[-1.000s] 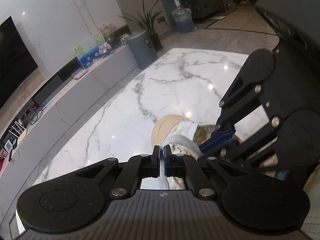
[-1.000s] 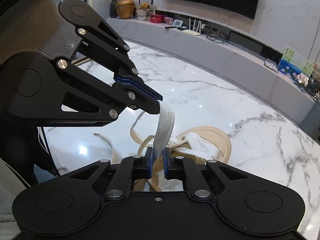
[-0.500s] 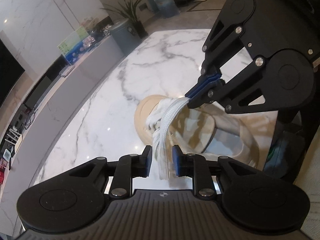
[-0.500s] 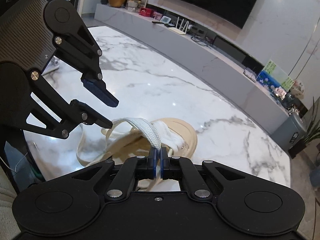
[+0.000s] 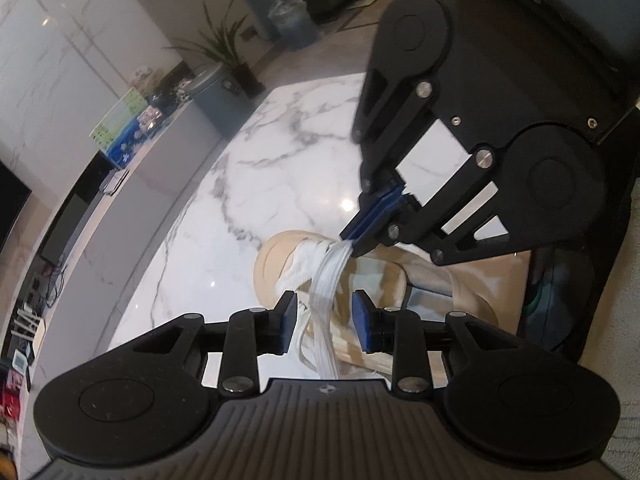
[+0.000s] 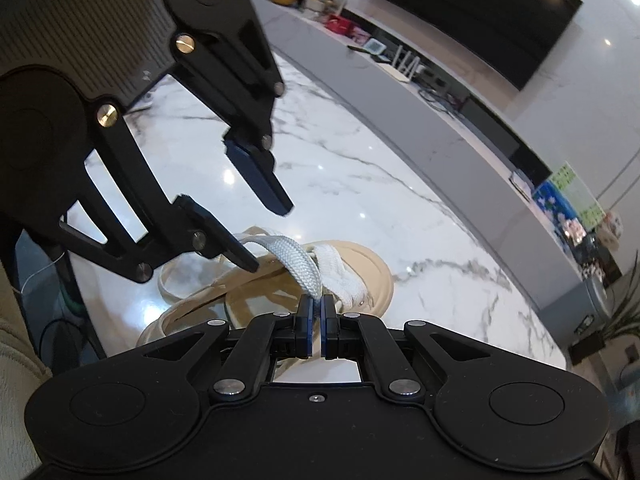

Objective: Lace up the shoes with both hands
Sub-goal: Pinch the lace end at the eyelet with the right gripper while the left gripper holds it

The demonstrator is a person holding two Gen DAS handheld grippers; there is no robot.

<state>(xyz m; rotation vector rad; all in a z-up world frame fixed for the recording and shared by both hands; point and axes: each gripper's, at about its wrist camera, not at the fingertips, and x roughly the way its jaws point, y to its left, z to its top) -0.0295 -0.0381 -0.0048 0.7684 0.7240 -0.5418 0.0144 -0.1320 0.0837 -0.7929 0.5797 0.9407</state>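
The beige low shoe (image 5: 372, 276) sits at lower centre on the white marble table (image 5: 280, 184). The right gripper (image 6: 316, 300) has its jaws pressed together on the flat white woven lace (image 6: 296, 260); the left gripper (image 5: 326, 320) has its jaws spread, lace between them untouched. Risk: with only 1 grip, a sideways tug could slip the lace out or drag the light shoe. A second earlier the left jaws pinched the lace; they have just been opening.
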